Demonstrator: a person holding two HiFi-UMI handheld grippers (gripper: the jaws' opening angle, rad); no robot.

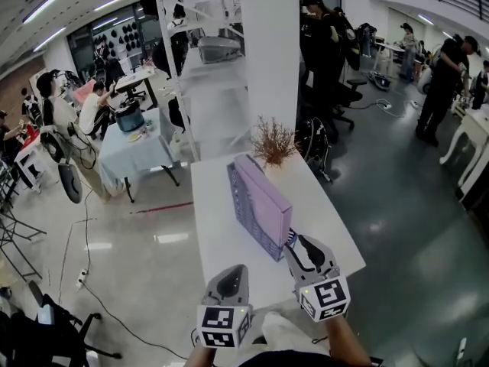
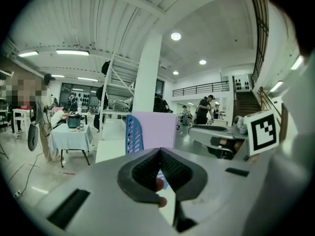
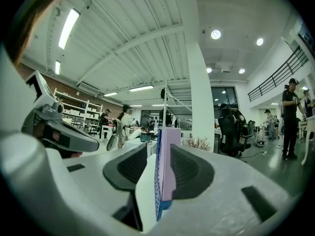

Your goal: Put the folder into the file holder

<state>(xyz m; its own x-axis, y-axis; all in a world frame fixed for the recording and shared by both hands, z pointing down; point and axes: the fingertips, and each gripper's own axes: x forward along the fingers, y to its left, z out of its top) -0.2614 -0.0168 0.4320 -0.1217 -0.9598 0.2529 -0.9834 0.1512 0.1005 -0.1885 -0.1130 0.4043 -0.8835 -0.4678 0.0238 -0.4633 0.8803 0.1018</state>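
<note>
The right gripper [image 1: 293, 241] sits low in the head view, right of centre. Its jaws stand apart on either side of the near end of the file holder [image 1: 247, 211] and of the folder [image 1: 264, 193] in it. In the right gripper view the right-hand pad lies against the lilac folder. A thin strip of white table shows between the left-hand pad and the holder's blue perforated wall, so the gripper is not clamped.

The folder stands upright on edge inside the holder, its flat lilac face turned to the frame's right. The holder's blue mesh side faces left.

The left gripper [image 1: 236, 269] is at bottom centre, left of the other and apart from the holder. Its jaws are pressed together on nothing.

The holder stands mid-table on the white table [image 1: 220, 239], running from frame centre up towards a dried brown plant [image 1: 273, 142] at the far end.
</note>
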